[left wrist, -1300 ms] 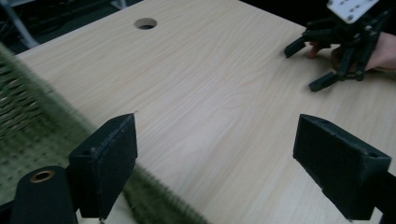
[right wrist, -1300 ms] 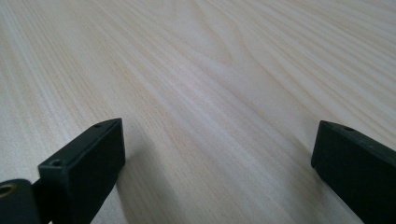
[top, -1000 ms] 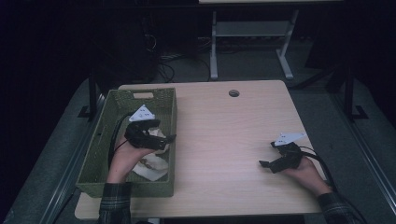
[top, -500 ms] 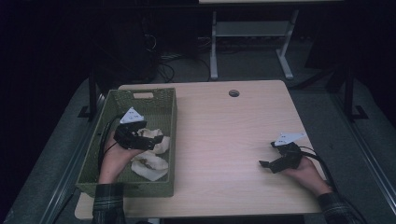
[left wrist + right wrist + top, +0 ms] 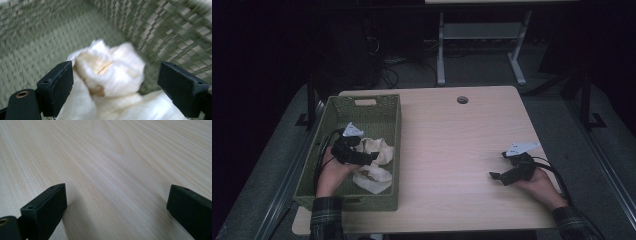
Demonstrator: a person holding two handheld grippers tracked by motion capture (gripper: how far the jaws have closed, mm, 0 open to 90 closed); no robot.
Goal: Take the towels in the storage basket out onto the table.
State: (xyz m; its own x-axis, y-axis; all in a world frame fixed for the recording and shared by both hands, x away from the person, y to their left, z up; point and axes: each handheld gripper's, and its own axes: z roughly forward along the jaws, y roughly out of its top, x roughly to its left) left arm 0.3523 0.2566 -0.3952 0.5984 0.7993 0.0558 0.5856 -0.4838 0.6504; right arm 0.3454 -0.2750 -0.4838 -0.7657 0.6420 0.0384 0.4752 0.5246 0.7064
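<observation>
A crumpled cream cloth (image 5: 373,161) lies inside the green woven basket (image 5: 377,105) at the table's left. My left gripper (image 5: 371,156) is down in the basket, open, jaws wide on either side of the cloth (image 5: 110,72) without pinching it. The left gripper (image 5: 117,92) looks toward the basket's woven wall (image 5: 175,30). At the table's right, my right gripper (image 5: 495,176) rests low over bare wood, open, nothing between its jaws. In the right gripper view the right gripper (image 5: 117,212) hovers just over the light wooden tabletop (image 5: 112,157).
The light wooden table (image 5: 452,145) has a round cable hole (image 5: 462,100) near its far edge. A metal-legged stand (image 5: 482,50) and cables sit on the dark floor beyond. The wide stretch of tabletop lies between the basket and the right hand.
The left gripper has shifted toward the basket's left-near side and swung round; the cloth now lies between its open jaws. The right gripper has stayed put.
</observation>
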